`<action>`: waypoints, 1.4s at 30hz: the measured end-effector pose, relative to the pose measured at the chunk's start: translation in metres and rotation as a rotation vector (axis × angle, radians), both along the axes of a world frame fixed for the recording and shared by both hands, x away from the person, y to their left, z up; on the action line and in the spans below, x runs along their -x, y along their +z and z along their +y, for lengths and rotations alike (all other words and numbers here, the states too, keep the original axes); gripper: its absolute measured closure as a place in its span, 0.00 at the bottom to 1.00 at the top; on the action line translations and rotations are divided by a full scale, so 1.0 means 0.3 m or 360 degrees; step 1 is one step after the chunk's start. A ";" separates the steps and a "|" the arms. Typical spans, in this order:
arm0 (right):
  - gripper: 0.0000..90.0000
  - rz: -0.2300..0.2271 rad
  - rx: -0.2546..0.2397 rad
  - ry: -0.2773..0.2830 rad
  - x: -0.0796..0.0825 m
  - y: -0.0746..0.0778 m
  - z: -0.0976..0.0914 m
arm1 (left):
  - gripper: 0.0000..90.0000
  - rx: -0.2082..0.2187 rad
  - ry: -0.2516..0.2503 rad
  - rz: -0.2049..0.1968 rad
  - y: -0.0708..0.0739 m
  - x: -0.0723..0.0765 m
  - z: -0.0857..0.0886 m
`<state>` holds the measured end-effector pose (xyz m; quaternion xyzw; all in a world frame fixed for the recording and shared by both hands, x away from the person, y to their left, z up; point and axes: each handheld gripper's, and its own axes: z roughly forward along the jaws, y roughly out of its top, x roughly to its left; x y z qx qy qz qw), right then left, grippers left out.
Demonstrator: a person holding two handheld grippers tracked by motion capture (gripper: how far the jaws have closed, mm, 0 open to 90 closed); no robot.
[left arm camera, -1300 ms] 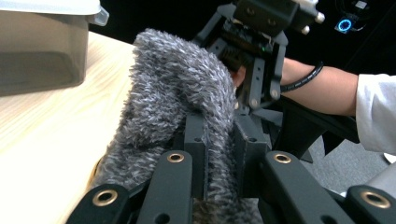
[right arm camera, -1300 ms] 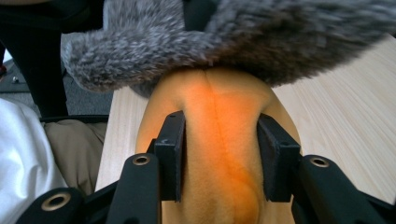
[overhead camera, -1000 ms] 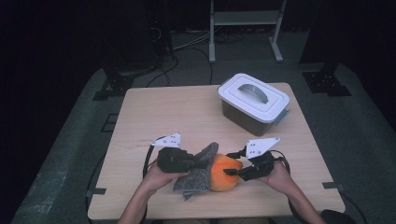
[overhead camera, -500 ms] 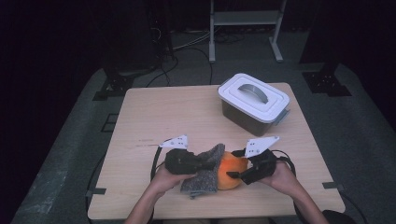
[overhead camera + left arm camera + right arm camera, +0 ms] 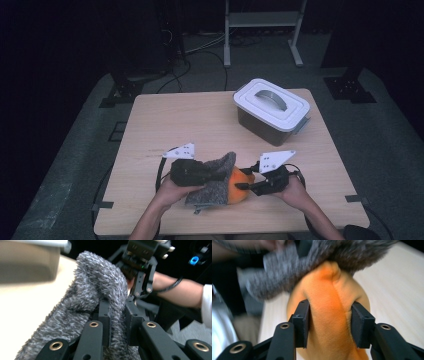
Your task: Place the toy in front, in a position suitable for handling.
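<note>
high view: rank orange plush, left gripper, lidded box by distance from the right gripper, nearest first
From the right gripper:
1. orange plush, between its jaws, just left.
2. left gripper, farther left, shut on the grey fuzzy cloth.
3. lidded box, far side of the table.

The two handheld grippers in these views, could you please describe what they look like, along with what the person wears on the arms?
Both are black. The left claw and right claw each carry a pale grey three-cornered plate on top with small dark dots. The linkages show brass-coloured rivets, and the pads are blocky and black. A black cable loops from each. The forearms are bare; a white sleeve edge shows on the right arm.
</note>
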<state>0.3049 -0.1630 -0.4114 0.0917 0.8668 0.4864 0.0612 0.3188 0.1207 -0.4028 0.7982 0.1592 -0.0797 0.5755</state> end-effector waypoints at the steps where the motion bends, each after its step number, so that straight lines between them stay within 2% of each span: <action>1: 0.59 -0.0032 0.0025 0.0022 -0.001 -0.009 -0.006 | 0.87 0.0033 0.0004 0.0037 -0.015 -0.006 0.000; 2: 0.58 -0.0013 0.0026 0.0027 -0.007 -0.009 -0.018 | 0.87 0.0042 0.0013 0.0051 -0.021 -0.013 0.002; 4: 0.57 0.0043 0.0041 0.0010 -0.022 -0.010 -0.050 | 0.87 0.0002 0.0039 0.0039 -0.024 -0.019 0.006; 6: 0.53 0.0129 0.0034 -0.0039 -0.039 -0.018 -0.079 | 0.87 -0.0017 0.0053 0.0061 -0.038 -0.025 0.010; 8: 0.45 0.0217 0.0039 -0.0087 -0.049 -0.013 -0.097 | 0.87 -0.0007 0.0053 0.0083 -0.046 -0.028 0.011; 9: 0.41 0.0226 0.0048 -0.0097 -0.049 -0.005 -0.098 | 0.87 -0.0010 0.0056 0.0078 -0.045 -0.029 0.010; 12: 0.37 0.0171 0.0101 -0.0114 -0.026 0.028 -0.088 | 0.87 -0.0009 0.0052 0.0077 -0.043 -0.030 0.007; 14: 0.36 0.0178 0.0091 -0.0121 -0.018 0.034 -0.074 | 0.87 -0.0007 0.0036 0.0082 -0.043 -0.024 -0.002; 15: 0.37 0.0168 0.0129 -0.0130 -0.015 0.028 -0.060 | 0.87 -0.0015 0.0030 0.0074 -0.042 -0.022 -0.006; 18: 0.49 0.0185 0.0123 -0.0132 -0.018 0.010 -0.043 | 0.87 -0.0029 0.0022 0.0053 -0.031 -0.014 -0.015; 19: 0.55 0.0129 0.0118 -0.0116 -0.012 0.012 -0.043 | 0.87 -0.0026 0.0017 0.0046 -0.027 -0.013 -0.014; 21: 0.64 0.0070 0.0065 -0.0075 0.000 0.017 -0.042 | 0.87 -0.0019 0.0013 0.0028 -0.009 -0.011 -0.006; 22: 0.65 0.0028 -0.0006 -0.0061 0.011 0.019 -0.041 | 0.87 -0.0012 0.0014 0.0010 0.000 -0.010 0.000; 24: 0.65 0.0031 -0.0069 -0.0041 0.014 0.020 -0.032 | 0.87 0.0023 0.0005 -0.0021 0.025 -0.007 0.011; 26: 0.65 0.0043 -0.0093 -0.0020 0.007 0.014 -0.024 | 0.87 0.0017 0.0012 -0.0040 0.036 -0.005 0.012; 27: 0.64 0.0058 -0.0088 -0.0009 0.000 0.007 -0.022 | 0.87 -0.0018 0.0022 -0.0054 0.035 -0.006 0.010; 29: 0.62 0.0067 -0.0015 -0.0018 -0.014 -0.011 -0.017 | 0.87 -0.0090 0.0035 -0.0051 0.014 -0.013 0.007; 30: 0.62 0.0066 -0.0010 -0.0014 -0.021 -0.020 -0.021 | 0.87 -0.0088 0.0054 -0.0030 0.000 -0.020 0.011; 31: 0.60 0.0099 -0.0009 -0.0033 -0.031 -0.023 -0.031 | 0.87 -0.0092 0.0070 -0.0020 -0.006 -0.025 0.015; 33: 0.58 0.0110 0.0031 -0.0069 -0.042 -0.023 -0.046 | 0.87 -0.0130 0.0102 -0.0026 -0.011 -0.031 0.024; 35: 0.55 0.0175 0.0015 -0.0110 -0.058 -0.030 -0.069 | 0.87 -0.0142 0.0108 -0.0010 -0.017 -0.034 0.029; 37: 0.47 0.0220 0.0022 -0.0133 -0.057 -0.024 -0.074 | 0.87 -0.0144 0.0105 -0.0003 -0.020 -0.030 0.025; 40: 0.40 0.0146 0.0083 -0.0163 -0.031 0.009 -0.066 | 0.87 -0.0135 0.0086 0.0008 -0.020 -0.028 0.018; 42: 0.36 0.0167 0.0073 -0.0144 -0.010 0.023 -0.056 | 0.87 -0.0138 0.0058 0.0007 -0.019 -0.023 0.007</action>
